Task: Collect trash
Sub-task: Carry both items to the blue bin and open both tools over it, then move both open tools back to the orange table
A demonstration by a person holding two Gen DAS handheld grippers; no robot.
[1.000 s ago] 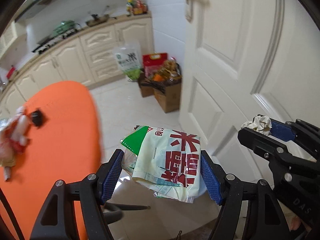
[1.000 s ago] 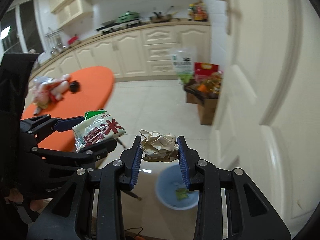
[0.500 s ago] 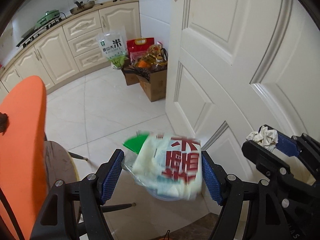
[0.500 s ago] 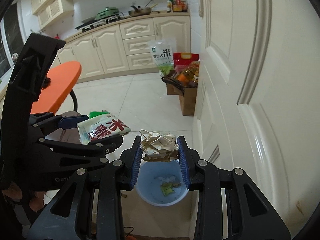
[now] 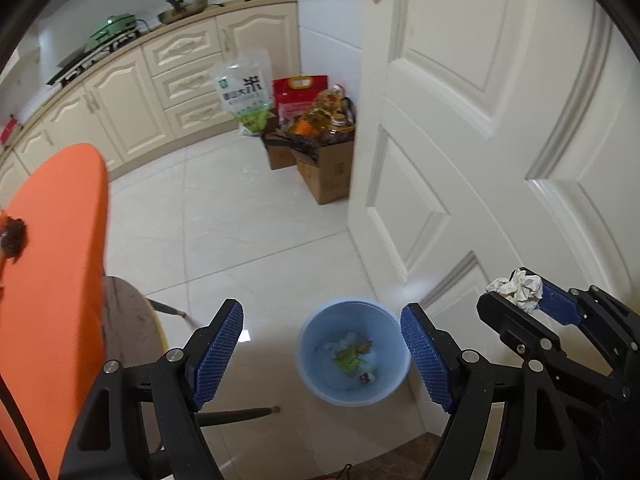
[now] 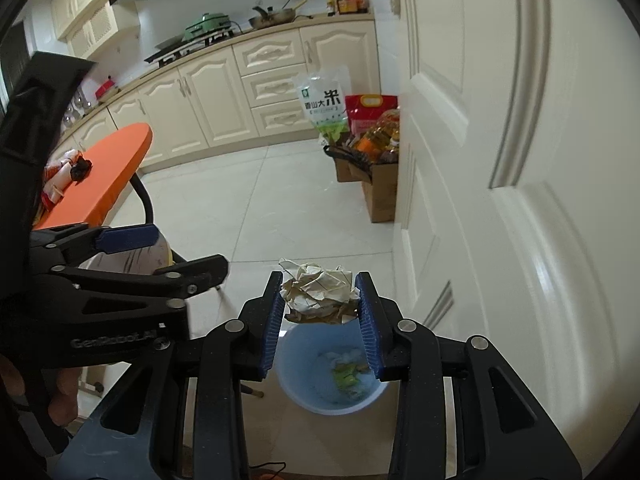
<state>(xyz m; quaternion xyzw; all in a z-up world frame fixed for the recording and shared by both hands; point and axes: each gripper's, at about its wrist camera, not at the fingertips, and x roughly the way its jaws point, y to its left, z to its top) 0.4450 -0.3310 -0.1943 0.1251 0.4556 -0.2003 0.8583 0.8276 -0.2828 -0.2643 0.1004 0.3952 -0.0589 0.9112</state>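
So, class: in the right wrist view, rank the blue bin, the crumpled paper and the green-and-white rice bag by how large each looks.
1. Blue bin, partly hidden
2. Crumpled paper, nearest the camera
3. Rice bag, far off, so really larger than it looks

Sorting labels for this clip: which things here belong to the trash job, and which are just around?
Job: crumpled paper ball in the right gripper; blue bin; left gripper, empty.
Just around: rice bag; cardboard boxes; orange table.
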